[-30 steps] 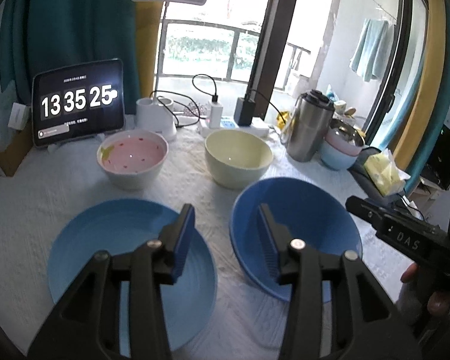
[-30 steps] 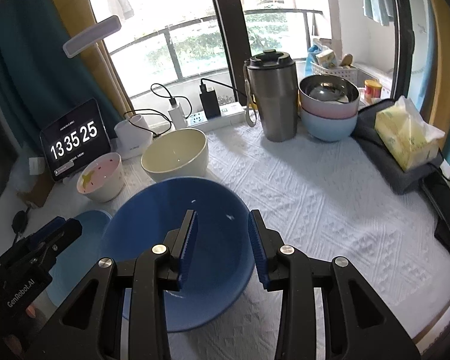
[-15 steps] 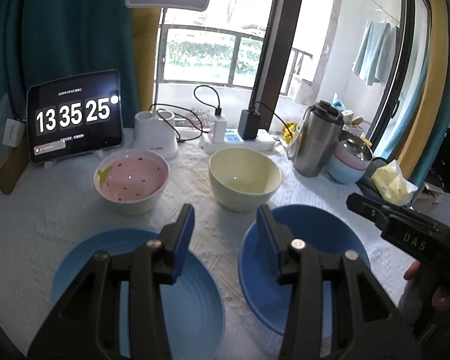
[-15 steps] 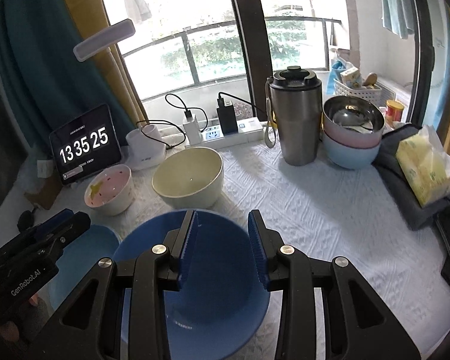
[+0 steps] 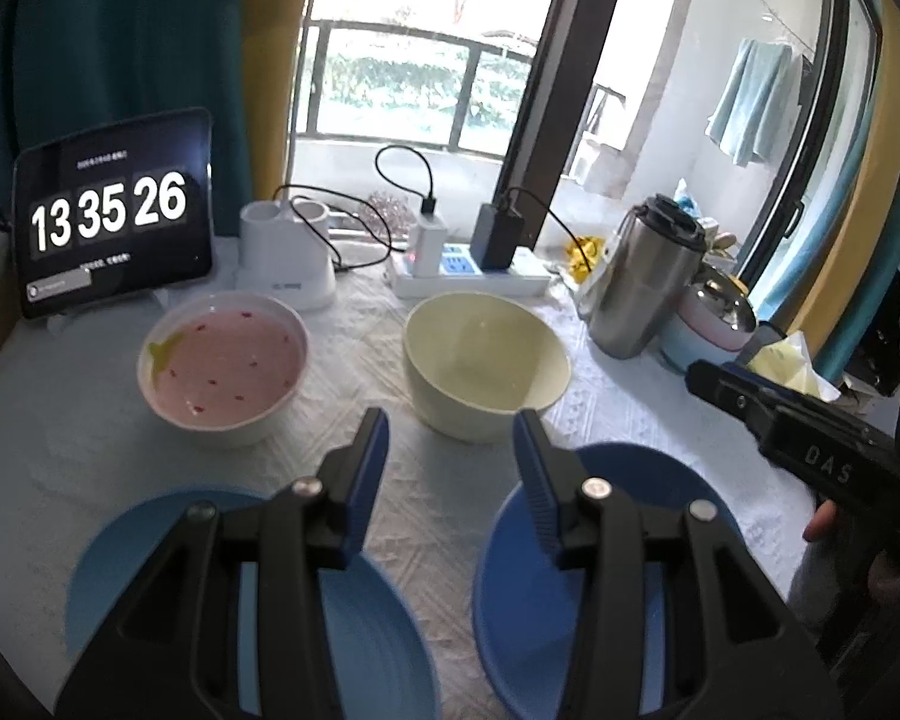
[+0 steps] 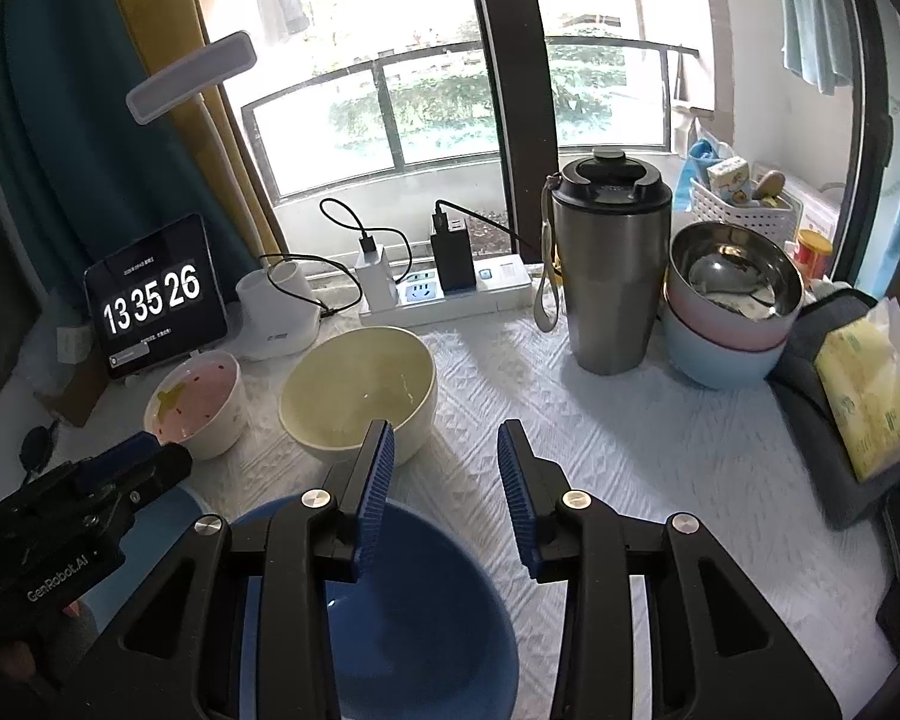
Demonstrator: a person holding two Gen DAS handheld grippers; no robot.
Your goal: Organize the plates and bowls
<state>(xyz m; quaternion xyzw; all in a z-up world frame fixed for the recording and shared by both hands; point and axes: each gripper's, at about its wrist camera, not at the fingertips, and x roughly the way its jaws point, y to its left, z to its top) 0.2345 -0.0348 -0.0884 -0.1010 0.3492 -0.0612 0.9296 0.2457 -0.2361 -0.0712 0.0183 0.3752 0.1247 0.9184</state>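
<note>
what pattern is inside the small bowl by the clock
Pink with small red specks and a yellow-green star shape at one side; the small bowl shows best in the left wrist view.

Two wrist fisheyes, facing window, sharing cream bowl point(image 5: 486, 363) point(image 6: 359, 391)

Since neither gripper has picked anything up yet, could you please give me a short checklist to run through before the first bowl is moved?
1. Left gripper open and empty: ok.
2. Right gripper open and empty: ok.
3. Cream bowl upright, nothing inside: ok.
4. Pink bowl apart from the cream bowl, free to lift: ok.
5. Dark blue bowl below the right gripper, empty: ok.
6. Light blue plate fully clear for stacking: cannot tell, the left gripper covers much of it.
</note>
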